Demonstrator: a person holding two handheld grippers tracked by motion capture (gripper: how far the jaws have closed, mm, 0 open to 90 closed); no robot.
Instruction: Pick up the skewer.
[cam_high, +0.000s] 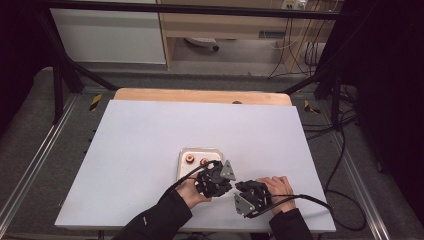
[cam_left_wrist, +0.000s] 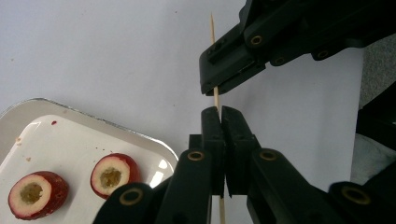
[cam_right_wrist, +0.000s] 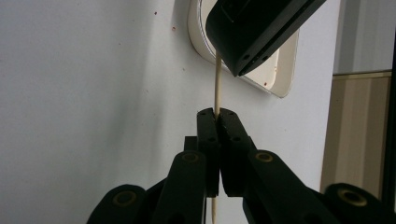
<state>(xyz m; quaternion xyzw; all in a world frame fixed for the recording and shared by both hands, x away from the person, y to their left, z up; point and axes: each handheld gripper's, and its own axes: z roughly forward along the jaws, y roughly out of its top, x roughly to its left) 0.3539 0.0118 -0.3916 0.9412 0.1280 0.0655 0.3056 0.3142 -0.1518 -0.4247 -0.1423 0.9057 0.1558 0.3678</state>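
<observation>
Skewer (cam_left_wrist: 216, 99) beside tray (cam_left_wrist: 135, 135) with two cored red fruits (cam_left_wrist: 113, 174)

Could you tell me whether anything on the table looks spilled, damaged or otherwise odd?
Only small things: reddish specks dot the shallow white metal tray beside the two cored red fruit halves, and a few lie on the white table sheet near it. The thin wooden skewer looks intact, pinched by both the left claw and the right claw.
</observation>
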